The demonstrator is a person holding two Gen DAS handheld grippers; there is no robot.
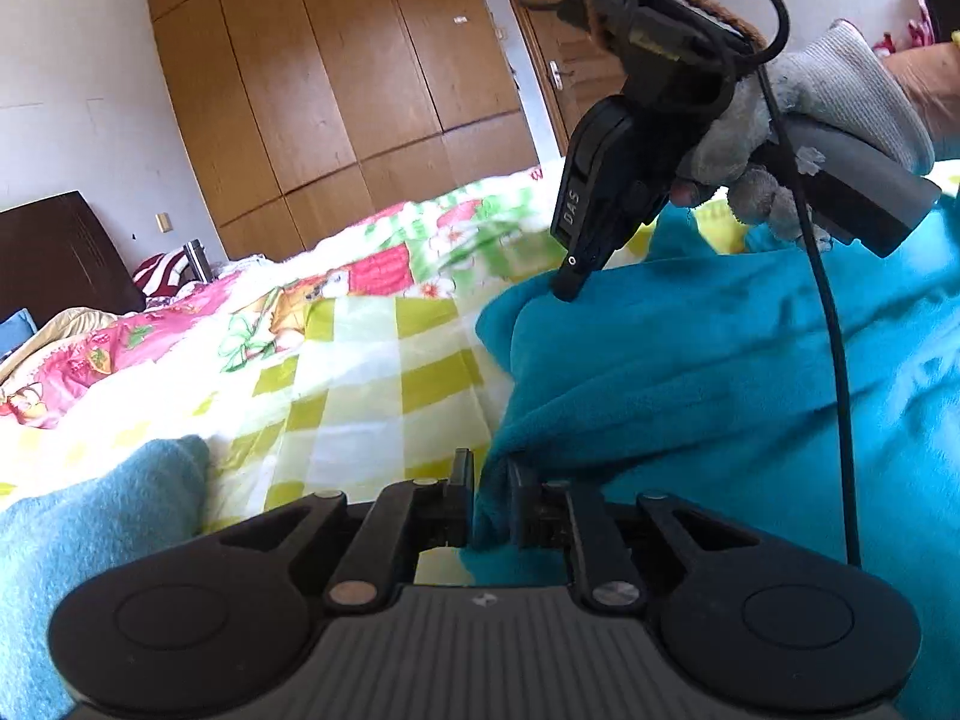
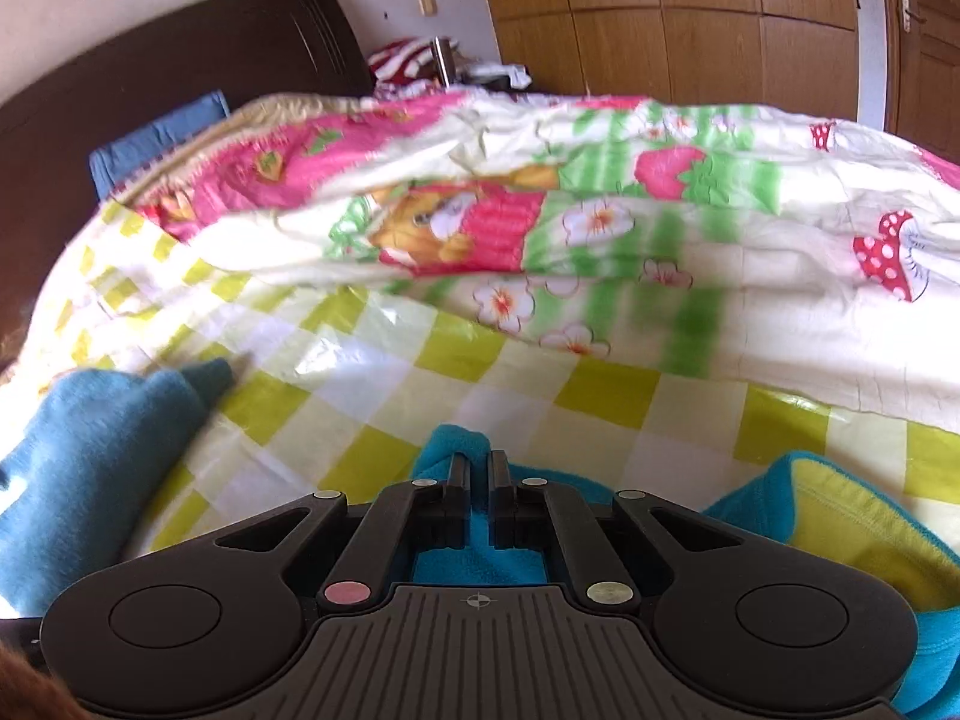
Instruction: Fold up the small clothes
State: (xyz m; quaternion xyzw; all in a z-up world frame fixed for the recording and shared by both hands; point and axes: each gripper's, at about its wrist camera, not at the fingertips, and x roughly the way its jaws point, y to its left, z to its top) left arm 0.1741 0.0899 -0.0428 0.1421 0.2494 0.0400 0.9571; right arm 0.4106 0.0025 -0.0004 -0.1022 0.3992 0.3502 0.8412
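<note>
A turquoise fleece garment [image 1: 690,360] lies bunched on the bed, filling the right side of the left wrist view. My left gripper [image 1: 489,480] is shut on its near edge, with fabric pinched between the fingers. A gloved hand [image 1: 840,78] holds my right gripper [image 1: 570,291], whose tips press down into the far fold of the same garment. In the right wrist view the right gripper [image 2: 477,468] is shut on the turquoise garment [image 2: 474,564]. The garment's yellow lining [image 2: 852,516] shows at the right.
A darker teal knit garment [image 1: 90,540] [image 2: 90,450] lies at the left on the green-checked sheet [image 1: 360,372]. A floral quilt [image 2: 600,210] is heaped behind, before a dark headboard [image 2: 180,60]. A black cable [image 1: 840,390] hangs over the garment. A wooden wardrobe [image 1: 330,90] stands beyond.
</note>
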